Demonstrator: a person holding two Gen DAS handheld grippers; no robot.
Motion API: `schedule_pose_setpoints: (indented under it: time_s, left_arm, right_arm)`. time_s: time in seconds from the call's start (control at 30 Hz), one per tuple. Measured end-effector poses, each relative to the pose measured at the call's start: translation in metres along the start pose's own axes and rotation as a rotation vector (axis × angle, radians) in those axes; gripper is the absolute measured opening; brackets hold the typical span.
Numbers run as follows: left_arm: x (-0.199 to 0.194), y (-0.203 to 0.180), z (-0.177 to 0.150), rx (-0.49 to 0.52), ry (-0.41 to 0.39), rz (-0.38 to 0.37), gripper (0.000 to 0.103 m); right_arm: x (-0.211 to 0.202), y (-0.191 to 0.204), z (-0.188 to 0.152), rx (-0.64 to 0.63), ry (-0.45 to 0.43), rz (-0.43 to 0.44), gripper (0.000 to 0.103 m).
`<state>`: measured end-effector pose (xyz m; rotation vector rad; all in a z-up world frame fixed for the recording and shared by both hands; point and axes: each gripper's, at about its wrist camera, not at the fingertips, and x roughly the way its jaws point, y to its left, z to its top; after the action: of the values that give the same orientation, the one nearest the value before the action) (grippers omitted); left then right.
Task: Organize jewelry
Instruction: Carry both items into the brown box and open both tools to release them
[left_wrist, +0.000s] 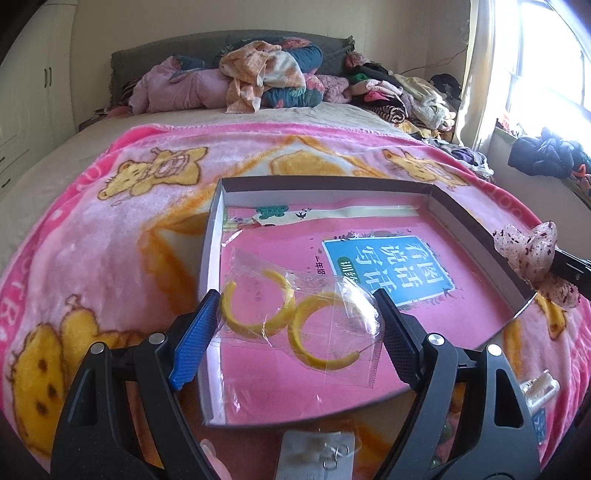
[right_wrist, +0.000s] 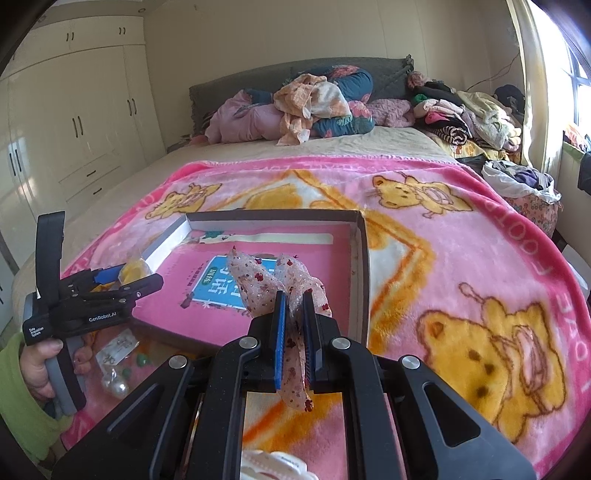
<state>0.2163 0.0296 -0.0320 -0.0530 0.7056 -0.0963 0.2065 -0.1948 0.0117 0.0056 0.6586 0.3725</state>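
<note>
Yellow hoop earrings in a clear plastic bag (left_wrist: 295, 321) lie between the left gripper (left_wrist: 295, 332)'s wide-open fingers, lower centre; the right gripper (right_wrist: 293, 332)'s fingers pinch a speckled pink fabric bow (right_wrist: 273, 280).

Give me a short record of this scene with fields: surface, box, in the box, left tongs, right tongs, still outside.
surface: pink blanket on a bed
box: shallow, open, pink book as floor
in the box: bagged yellow hoops
left tongs: open, astride the hoops
right tongs: shut on a sequinned bow, over the box
still outside: earring card, beads near the front edge
</note>
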Motion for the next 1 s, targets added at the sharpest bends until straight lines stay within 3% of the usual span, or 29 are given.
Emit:
schedule_pose_setpoints:
  time_s: [0.53,0.73,0.93,1.0]
  left_arm:
    - [0.013,-0.006,0.003,0.037,0.020,-0.015,0.076]
    - [0.010,-0.006,0.001,0.038,0.014,-0.022,0.078]
    - [0.005,-0.007,-0.001,0.031,0.000,-0.020,0.083]
    - [0.003,-0.005,-0.002,0.022,-0.002,-0.019,0.084]
  right_arm:
    - [0.054,-0.003,0.009,0.000,0.078,-0.076,0.009]
    - [0.062,-0.010,0.010,0.031,0.083,-0.103,0.016]
    - [0.060,-0.012,0.001,0.041,0.077,-0.111,0.042]
    - [0.056,-0.013,-0.003,0.052,0.070,-0.110,0.055]
